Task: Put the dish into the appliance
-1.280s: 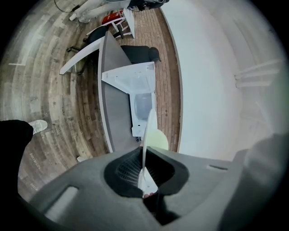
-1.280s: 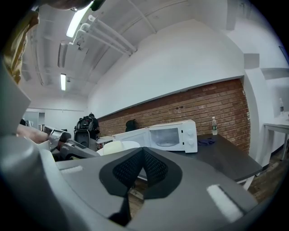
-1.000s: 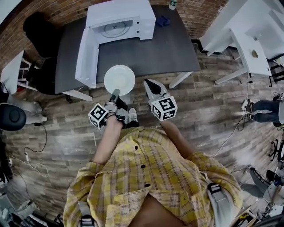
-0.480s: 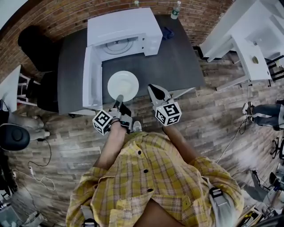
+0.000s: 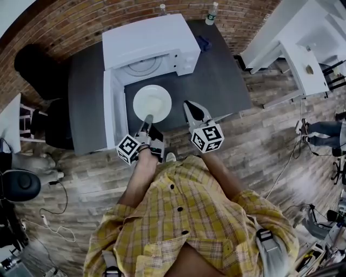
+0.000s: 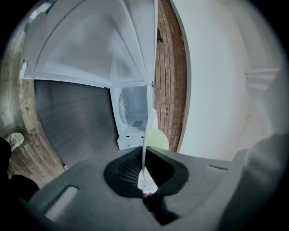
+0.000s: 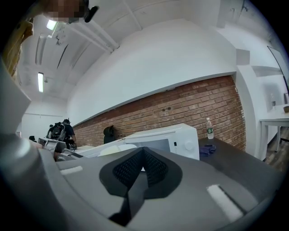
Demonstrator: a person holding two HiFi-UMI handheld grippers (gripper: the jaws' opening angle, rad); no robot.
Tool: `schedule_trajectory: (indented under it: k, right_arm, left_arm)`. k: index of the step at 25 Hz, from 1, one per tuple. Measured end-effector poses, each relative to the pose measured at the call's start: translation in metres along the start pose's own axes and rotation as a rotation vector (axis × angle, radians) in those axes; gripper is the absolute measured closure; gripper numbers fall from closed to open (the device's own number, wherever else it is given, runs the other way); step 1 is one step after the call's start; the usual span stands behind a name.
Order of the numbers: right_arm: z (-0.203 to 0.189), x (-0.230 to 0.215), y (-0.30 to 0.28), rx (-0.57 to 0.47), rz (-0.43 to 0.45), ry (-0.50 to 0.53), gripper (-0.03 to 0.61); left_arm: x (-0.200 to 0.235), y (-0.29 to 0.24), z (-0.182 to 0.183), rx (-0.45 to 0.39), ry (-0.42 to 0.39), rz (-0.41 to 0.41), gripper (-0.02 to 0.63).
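Note:
A round white dish hangs level above the dark table, just in front of the open white microwave. My left gripper is shut on the dish's near rim; in the left gripper view the dish runs edge-on between the jaws toward the microwave's cavity. The microwave's door stands swung out to the left. My right gripper floats to the right of the dish, shut and holding nothing; the right gripper view shows the microwave beyond its closed jaws.
The dark table carries a blue cloth and two water bottles at its far edge. White desks stand to the right, a black chair to the left. Cables lie on the wood floor.
The person has stepped nearer the table. My left gripper has carried the dish forward over the table toward the microwave's opening, and the right gripper has moved along beside it.

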State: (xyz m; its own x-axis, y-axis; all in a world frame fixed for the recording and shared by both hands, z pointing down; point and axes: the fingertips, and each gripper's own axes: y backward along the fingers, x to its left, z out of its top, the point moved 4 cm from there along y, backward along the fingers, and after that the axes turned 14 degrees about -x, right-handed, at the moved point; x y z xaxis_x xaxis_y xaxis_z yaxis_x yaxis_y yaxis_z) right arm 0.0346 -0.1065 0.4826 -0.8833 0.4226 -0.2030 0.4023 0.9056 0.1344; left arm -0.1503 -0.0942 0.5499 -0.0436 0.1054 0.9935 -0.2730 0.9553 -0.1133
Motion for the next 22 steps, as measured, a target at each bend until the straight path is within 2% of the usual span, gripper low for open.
schedule_trajectory:
  k: [12,19,22]
  right_arm:
    - [-0.010,-0.003,-0.017,0.038,0.034,0.024,0.578]
    - [-0.015,-0.019,-0.035,0.049,0.052,0.003,0.577]
    - [-0.016,-0.024,-0.043,0.044,0.080,-0.002,0.577]
  left_arm:
    - [0.008,-0.022,-0.001,0.018,-0.028,0.034,0.601]
    - [0.014,-0.039,0.006,-0.023,-0.021,0.061,0.601]
    - [0.014,-0.049,0.009,-0.053,0.014,0.057,0.601]
